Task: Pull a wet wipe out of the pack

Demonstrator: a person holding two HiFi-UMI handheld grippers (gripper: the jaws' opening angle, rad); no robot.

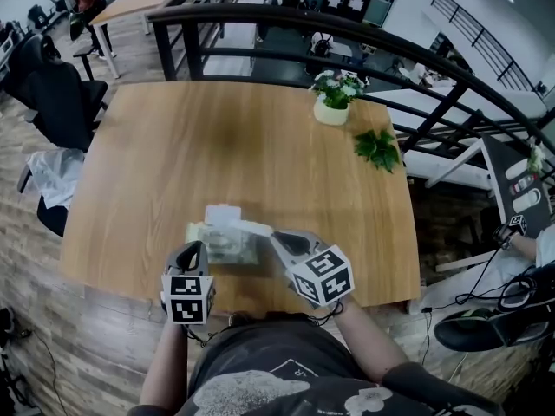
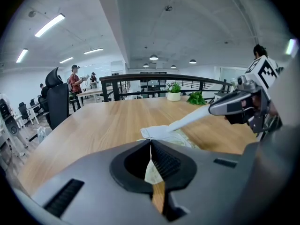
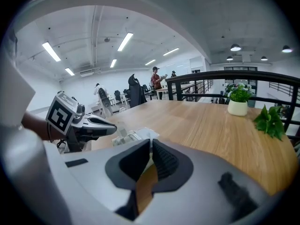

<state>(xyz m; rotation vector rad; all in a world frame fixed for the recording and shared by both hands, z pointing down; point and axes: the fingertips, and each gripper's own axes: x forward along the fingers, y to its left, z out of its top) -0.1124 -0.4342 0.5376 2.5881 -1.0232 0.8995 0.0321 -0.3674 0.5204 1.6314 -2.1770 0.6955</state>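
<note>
The pack (image 1: pixel 221 245) lies flat on the surface (image 1: pixel 260 146), and everything else sits around it. The left tool (image 1: pixel 195 250) is at the pack's left near corner, its jaws closed tight, and in the left gripper view they seem to pinch the pack's thin edge. The right tool (image 1: pixel 279 237) is just right of the pack and a little above it, with its jaws closed on the wet wipe (image 1: pixel 247 227). The wipe runs as a taut white strip from the pack's top opening to that tool's tips.

The step in hand looks like the draw itself, part done: one end of the wipe is out and the rest is inside the pack. To do it well, the left tool should anchor the pack firmly so it cannot lift or slide. The right tool should pull smoothly up and away from the opening, in line with the strip, so the sheet neither tears nor drags the next one out.
</note>
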